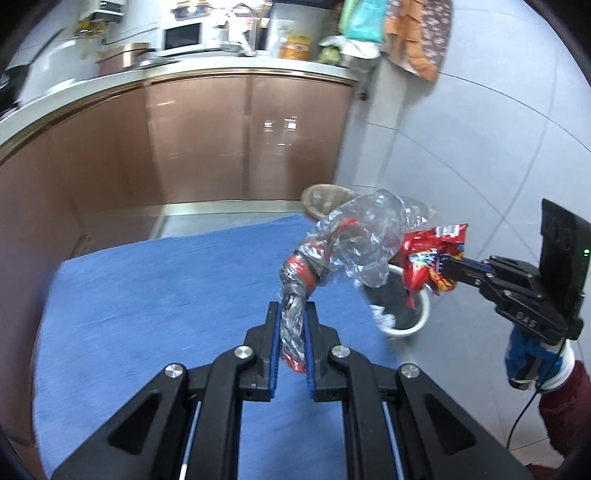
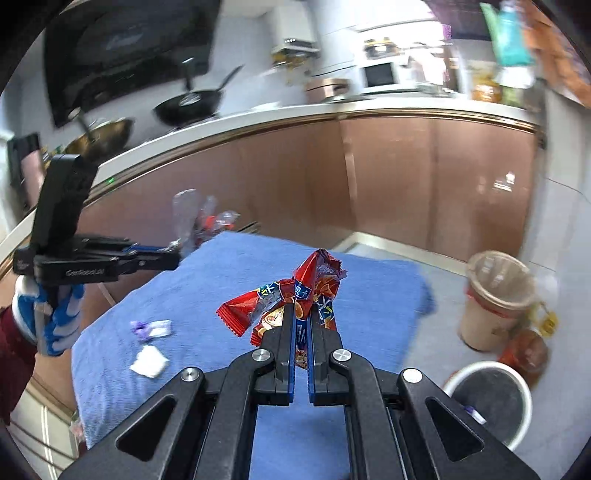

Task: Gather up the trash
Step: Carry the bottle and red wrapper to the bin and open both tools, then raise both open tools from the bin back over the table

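Both claws carrying trash toward the bin

The left claw (image 1: 291,314) is pinching a crushed bottle (image 1: 354,236), the right claw (image 2: 303,314) clamping wrappers (image 2: 295,295); either could be missing the bin (image 2: 487,402).

blue cloth (image 2: 229,266) | microwave (image 1: 183,35) | black pan (image 2: 188,105) | wok (image 2: 105,134)
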A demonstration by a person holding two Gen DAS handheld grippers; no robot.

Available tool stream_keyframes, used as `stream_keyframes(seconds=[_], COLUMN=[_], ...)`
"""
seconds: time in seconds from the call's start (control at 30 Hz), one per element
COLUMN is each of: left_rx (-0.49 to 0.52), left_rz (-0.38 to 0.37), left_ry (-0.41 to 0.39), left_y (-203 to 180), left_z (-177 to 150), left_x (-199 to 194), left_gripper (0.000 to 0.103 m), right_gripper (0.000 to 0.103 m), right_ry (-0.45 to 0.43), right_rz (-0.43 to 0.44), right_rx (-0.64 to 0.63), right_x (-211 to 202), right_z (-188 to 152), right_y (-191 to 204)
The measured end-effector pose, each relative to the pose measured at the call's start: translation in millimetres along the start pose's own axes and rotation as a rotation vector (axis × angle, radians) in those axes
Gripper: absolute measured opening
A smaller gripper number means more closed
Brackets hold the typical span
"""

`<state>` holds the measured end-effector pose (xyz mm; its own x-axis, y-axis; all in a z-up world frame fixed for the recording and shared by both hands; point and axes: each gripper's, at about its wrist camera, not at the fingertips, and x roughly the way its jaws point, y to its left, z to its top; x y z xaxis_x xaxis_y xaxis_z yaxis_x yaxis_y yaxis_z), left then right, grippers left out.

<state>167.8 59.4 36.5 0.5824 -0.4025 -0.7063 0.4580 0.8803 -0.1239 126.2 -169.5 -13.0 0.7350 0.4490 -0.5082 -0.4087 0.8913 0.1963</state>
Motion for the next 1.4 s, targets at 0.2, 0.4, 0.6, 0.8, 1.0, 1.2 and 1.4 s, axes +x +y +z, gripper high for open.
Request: stream_keyframes(seconds=[0.2,0.4,0.6,0.8,1.0,1.2,1.4], left_rx=[0.049,0.086,0.083,0.032,-0.018,-0.068,-0.106], left_rz=[-0.092,-0.158,-0.160,-0.160,-0.167,-0.183,-0.192], left_ry=[0.056,0.165,0.273,0.345,0.410,0.412,0.364], left_y=[-73.6,-143.8,-192.5,-206.9,-211.5,-209.0,-205.1], left_z=[26.7,46.0,50.9,49.6,40.5,38.1,41.2], left_x=[61.1,148.9,238.3,304.5,351.9,367.1,349.1], left_gripper=[0.010,0.011,0.011,0.012,0.012,0.043,0.044], right_gripper=[0.005,0.005,0.005,0.005,0.009,0.023,0.037], right_ry=[-0.008,0.019,0.078,0.138,0.194,0.217,0.201], right_rz=[-0.171,-0.289,-0.354,-0.389,-0.407,-0.430,-0.439], right_rx=[0.098,0.210,0.310,0.379,0.429,0.451,0.464], right_x=[-31.2,-34.0,-7.4,25.9,56.7,73.5,65.7], right_z=[-19.1,-44.3,-75.1,-100.5,-120.6,-137.0,-140.1], right_y=[-80.9,-156.0,-219.7,-267.2,-300.4,-313.0,-307.9])
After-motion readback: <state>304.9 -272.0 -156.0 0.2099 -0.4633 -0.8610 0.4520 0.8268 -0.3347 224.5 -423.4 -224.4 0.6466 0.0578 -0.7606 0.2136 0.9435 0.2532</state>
